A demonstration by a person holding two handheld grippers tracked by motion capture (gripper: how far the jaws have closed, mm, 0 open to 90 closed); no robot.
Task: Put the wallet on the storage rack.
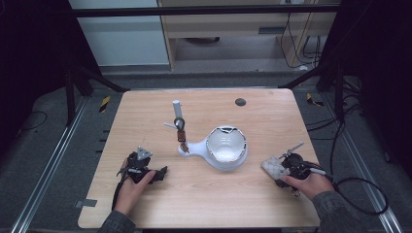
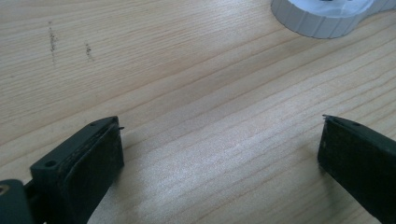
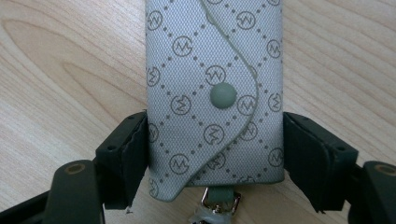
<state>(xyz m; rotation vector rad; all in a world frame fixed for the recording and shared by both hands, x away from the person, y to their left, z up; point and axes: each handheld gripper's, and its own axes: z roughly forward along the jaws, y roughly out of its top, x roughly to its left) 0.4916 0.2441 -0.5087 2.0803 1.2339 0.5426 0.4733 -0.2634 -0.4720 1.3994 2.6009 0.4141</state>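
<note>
A grey monogram key pouch (image 3: 215, 93) with a round snap button lies flat on the wooden table, a metal clip at its near end. My right gripper (image 3: 215, 135) is shut on the key pouch (image 1: 272, 167), one jaw against each long side, at the table's right front. My left gripper (image 1: 159, 173) rests at the left front. In its own view the left gripper (image 2: 222, 126) is open, with bare wood between the jaws.
A white dish-shaped holder (image 1: 226, 162) with a ribbed rim (image 2: 322, 21) sits mid-table. Left of it rises a white post (image 1: 176, 104), and a ring with a brown strap (image 1: 180, 130) hangs there. A dark round spot (image 1: 240, 102) marks the far side.
</note>
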